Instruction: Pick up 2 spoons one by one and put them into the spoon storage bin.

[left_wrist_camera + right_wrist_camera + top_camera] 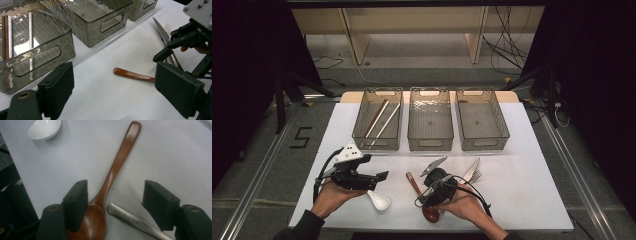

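White tabletop (522, 165) beneath both tongs, right tongs (115, 202) spread wide astride brown wooden spoon (117, 167) and steel handle (132, 220), gripping neither, left tongs (112, 95) wide and empty, white spoon (378, 200) just beside them

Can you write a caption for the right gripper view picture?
Open right gripper hovers over a brown wooden spoon on the white table.

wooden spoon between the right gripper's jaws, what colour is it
Glossy reddish brown, bowl and handle alike; the wooden spoon shows best in the right gripper view.
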